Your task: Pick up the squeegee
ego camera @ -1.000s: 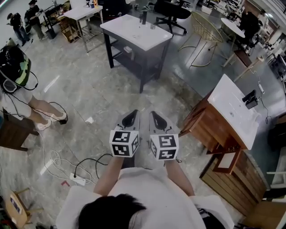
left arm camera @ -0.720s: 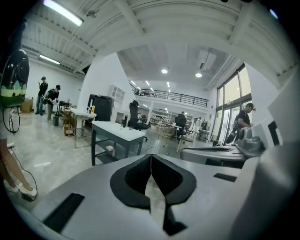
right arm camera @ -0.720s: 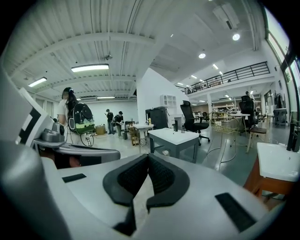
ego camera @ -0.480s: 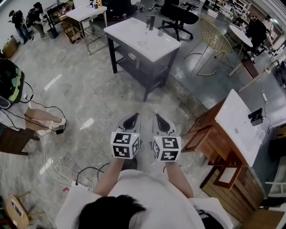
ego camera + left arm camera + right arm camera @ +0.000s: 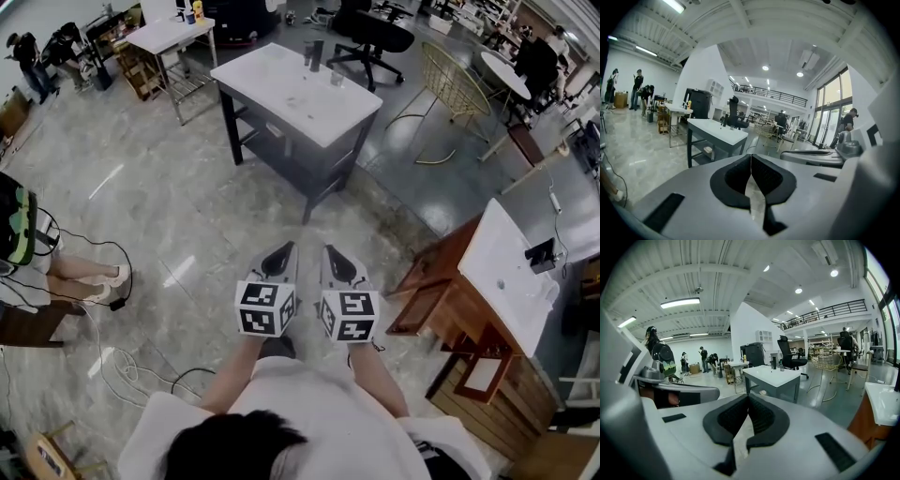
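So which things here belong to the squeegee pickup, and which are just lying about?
Job: left gripper, shut, empty; right gripper, shut, empty. Nothing else of the job can be made out.
Lying about: white-topped dark table, wooden washstand, office chair, wire chair, floor cable.

Table [image 5: 281,94] ahead of the right hand-held gripper [image 5: 331,253], cabinet [image 5: 439,267] to its right.

light: bright ceiling lamps | floor: glare streaks | edges: fisheye-bent, dark corners | focus: sharp
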